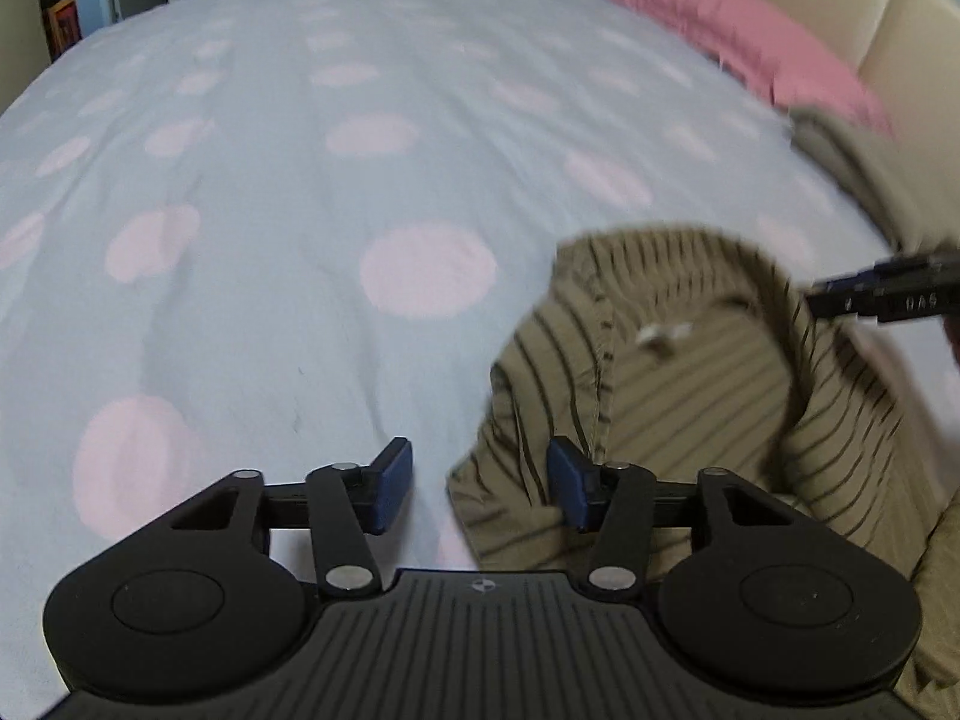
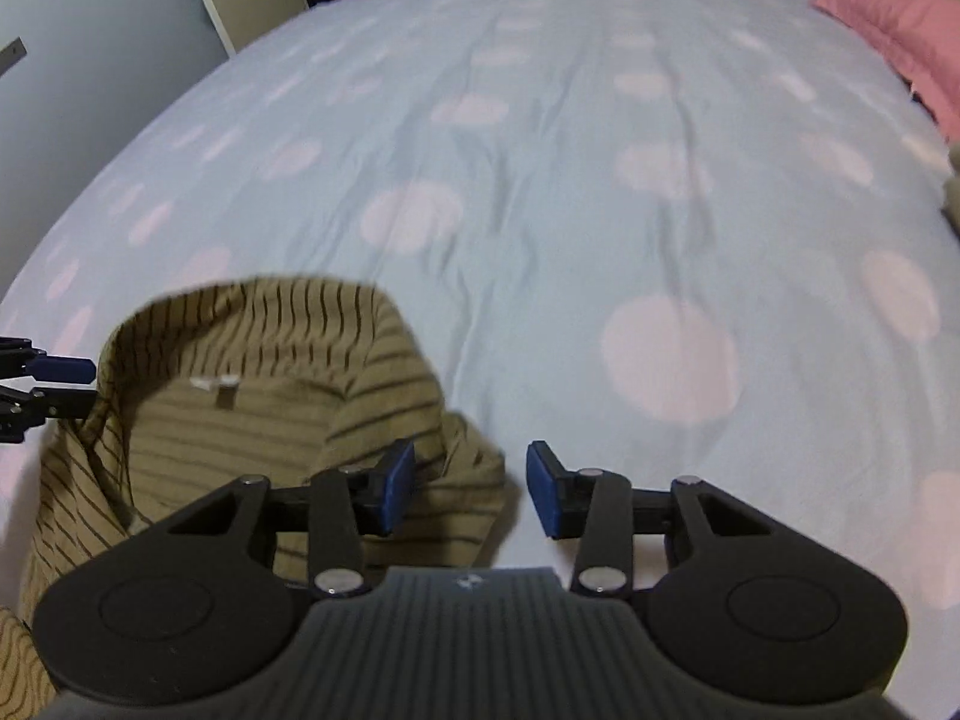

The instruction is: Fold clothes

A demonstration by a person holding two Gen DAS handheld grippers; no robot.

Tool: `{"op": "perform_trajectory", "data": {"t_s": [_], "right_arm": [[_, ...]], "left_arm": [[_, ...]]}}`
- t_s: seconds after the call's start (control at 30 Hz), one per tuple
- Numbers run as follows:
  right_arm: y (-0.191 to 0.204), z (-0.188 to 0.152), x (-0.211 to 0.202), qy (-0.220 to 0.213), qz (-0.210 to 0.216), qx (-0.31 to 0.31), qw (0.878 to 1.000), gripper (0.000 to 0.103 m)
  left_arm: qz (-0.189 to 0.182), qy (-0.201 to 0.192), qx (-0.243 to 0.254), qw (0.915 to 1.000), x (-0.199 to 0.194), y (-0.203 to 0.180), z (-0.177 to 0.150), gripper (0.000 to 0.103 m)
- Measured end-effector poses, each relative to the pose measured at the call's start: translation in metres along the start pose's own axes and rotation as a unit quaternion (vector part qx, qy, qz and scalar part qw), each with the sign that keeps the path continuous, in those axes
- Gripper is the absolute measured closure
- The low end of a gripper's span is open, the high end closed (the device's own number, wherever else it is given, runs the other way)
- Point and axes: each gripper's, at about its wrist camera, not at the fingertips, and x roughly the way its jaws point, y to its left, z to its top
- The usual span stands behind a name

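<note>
Left wrist view: my left gripper [image 1: 480, 483] fills the bottom of the frame, its two blue-padded fingers [image 1: 393, 483] spread apart with nothing pinched between them.
Left gripper contact: the right-hand pad sits over the near edge of the olive-tan shirt with thin dark stripes [image 1: 690, 384]; whether it touches the cloth I cannot tell.
Shirt, left view: it lies bunched in the lower right of the frame, collar opening upward, a small white neck label [image 1: 660, 336] showing inside.
Other gripper, left view: a black tip of my right gripper [image 1: 888, 294] enters from the right edge, at the shirt's collar rim.
Right wrist view: my right gripper [image 2: 470, 495] sits at the bottom centre, blue pads parted, nothing clamped.
Shirt, right view: the striped shirt [image 2: 264, 414] is heaped in the lower left, its edge reaching under my left-hand pad and partly into the gap.
Other gripper, right view: my left gripper's blue tip [image 2: 60, 369] pokes in at the left edge, beside the collar.
Surface: a pale blue bedsheet with large pink dots [image 2: 540, 180] spreads across both frames.
Background: a pink pillow [image 1: 750, 36] lies in the upper right.
</note>
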Motion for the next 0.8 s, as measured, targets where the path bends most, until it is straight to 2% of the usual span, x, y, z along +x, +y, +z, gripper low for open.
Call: {"op": "perform_trajectory", "data": {"t_s": [0.07,0.1,0.13,0.2,0.27,0.4,0.57,0.8], "right_arm": [[0.002,-0.003,0.006,0.004,0.004,-0.002,1.000,0.073],[0.004,-0.003,0.008,0.004,0.008,-0.003,1.000,0.087],[0.005,-0.003,0.008,0.004,0.013,-0.002,1.000,0.094],[0.008,0.000,0.005,0.001,0.019,-0.002,1.000,0.097],[0.010,0.002,-0.005,-0.008,0.023,-0.007,1.000,0.098],[0.012,0.005,-0.035,-0.032,0.030,-0.016,0.999,0.099],[0.017,0.003,-0.084,-0.068,0.051,-0.040,0.996,0.099],[0.036,-0.022,-0.162,-0.111,0.086,-0.090,0.986,0.099]], "left_arm": [[-0.004,0.000,-0.001,1.0000,0.002,-0.001,-0.001,0.070],[-0.006,-0.003,0.000,1.0000,0.002,-0.003,-0.001,0.076],[-0.013,-0.005,-0.003,0.9999,0.001,-0.003,-0.001,0.085],[-0.032,-0.009,-0.016,0.9993,-0.003,-0.004,0.001,0.094],[-0.043,-0.017,-0.022,0.9987,-0.008,-0.005,0.002,0.098],[-0.050,-0.041,-0.017,0.9977,-0.031,-0.008,0.002,0.099],[-0.060,-0.081,-0.002,0.9949,-0.080,-0.017,-0.004,0.100],[-0.077,-0.140,0.022,0.9869,-0.159,-0.037,-0.029,0.103]]}}
